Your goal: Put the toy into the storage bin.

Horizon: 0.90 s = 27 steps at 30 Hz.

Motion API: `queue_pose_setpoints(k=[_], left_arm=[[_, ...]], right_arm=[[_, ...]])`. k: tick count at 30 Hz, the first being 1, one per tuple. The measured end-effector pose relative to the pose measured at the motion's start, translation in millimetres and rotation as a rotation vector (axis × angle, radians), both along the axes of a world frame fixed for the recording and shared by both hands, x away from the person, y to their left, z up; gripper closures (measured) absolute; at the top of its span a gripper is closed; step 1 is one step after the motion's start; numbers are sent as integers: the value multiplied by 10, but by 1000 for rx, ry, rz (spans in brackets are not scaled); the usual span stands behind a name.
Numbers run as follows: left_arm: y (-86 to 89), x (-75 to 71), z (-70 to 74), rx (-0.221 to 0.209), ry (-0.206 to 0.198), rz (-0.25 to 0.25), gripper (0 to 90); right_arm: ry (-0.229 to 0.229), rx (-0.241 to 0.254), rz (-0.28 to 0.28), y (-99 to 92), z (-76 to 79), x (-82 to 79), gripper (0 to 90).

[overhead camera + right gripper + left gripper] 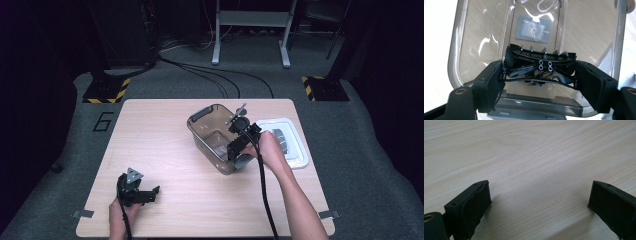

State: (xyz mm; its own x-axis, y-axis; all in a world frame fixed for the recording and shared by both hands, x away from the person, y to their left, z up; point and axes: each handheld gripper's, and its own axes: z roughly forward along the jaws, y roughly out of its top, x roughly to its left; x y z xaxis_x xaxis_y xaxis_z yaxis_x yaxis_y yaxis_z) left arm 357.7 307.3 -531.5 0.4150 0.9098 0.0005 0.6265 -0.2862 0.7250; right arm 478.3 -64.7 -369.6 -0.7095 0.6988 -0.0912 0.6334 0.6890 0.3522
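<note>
Over the clear bin [212, 131], right gripper [540, 75] jaws pinch a black part [540, 62]; left gripper [539, 202] rests spread.

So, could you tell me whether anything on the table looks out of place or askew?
Nothing stands out. The clear bin sits upright; the right tongs hold a black part over it. The white lid lies flat beside it. The left tongs rest open on the table.
</note>
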Motion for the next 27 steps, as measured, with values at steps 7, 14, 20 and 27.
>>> queue_pose_setpoints(k=[7, 14, 20, 27], left_arm=[[0, 0, 0, 0, 0, 0, 39], [0, 0, 0, 0, 0, 0, 39], [0, 0, 0, 0, 0, 0, 39], [0, 0, 0, 0, 0, 0, 39]], right_arm=[[-11, -14, 3, 18, -4, -14, 239], [-16, -12, 4, 14, -9, -20, 238], [-15, -10, 1, 12, -7, -23, 237], [-9, 0, 11, -9, -5, -17, 231]])
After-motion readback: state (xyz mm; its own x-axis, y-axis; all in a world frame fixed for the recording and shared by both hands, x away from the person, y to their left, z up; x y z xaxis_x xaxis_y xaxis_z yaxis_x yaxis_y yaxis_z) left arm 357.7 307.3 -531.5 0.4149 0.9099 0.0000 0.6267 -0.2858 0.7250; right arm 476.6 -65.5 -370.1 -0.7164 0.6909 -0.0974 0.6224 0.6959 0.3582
